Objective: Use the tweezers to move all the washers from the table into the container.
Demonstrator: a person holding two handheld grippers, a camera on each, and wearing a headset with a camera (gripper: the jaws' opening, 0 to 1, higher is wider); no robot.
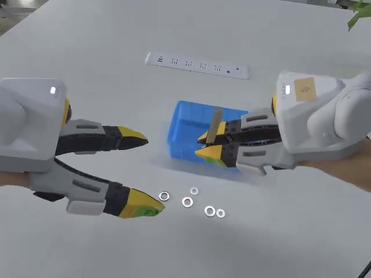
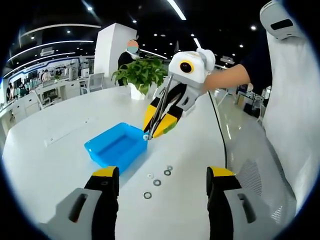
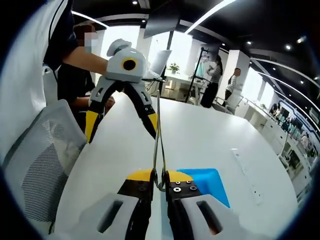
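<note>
Five small silver metal washers (image 1: pixel 187 201) lie on the white bench (image 1: pixel 116 35) just beside the blue plastic container (image 1: pixel 185 124); the right gripper (image 1: pixel 202 145) grasps slim metal tweezers (image 3: pixel 159 145) by its rim, and the left gripper (image 1: pixel 149 174) hangs released, jaws spread

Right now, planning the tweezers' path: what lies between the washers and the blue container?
Bare table lies between the washers and the container, as the head view shows.
</note>
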